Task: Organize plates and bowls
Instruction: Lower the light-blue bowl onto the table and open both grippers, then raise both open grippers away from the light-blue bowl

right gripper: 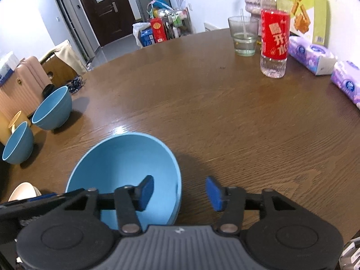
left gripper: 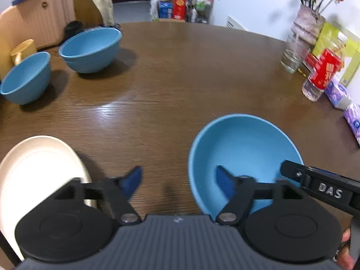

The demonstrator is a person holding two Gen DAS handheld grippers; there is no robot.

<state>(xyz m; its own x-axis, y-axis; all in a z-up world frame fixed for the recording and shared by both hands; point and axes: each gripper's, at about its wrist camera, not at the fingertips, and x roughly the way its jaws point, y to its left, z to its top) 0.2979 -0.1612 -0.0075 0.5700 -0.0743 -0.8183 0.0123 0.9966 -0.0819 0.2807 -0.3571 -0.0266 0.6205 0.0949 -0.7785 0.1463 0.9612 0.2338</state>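
Observation:
A blue bowl (left gripper: 243, 148) sits on the brown table near me; it also shows in the right wrist view (right gripper: 126, 157). My left gripper (left gripper: 180, 180) is open, its right finger inside the bowl, its left finger over bare table. My right gripper (right gripper: 180, 191) is open and straddles the bowl's right rim, left finger inside, right finger outside. A white plate (left gripper: 38, 171) lies at the near left. Two more blue bowls stand at the far left: one (left gripper: 90, 49) larger, one (left gripper: 25, 78) nearer the edge.
A water bottle with a red label (right gripper: 274, 36), a glass (right gripper: 244, 37), tissue packs (right gripper: 311, 55), a vase (left gripper: 307, 22) and a green box line the table's right side. A yellow cup (left gripper: 21, 49) stands beyond the left bowls. A suitcase (left gripper: 33, 15) stands off the table.

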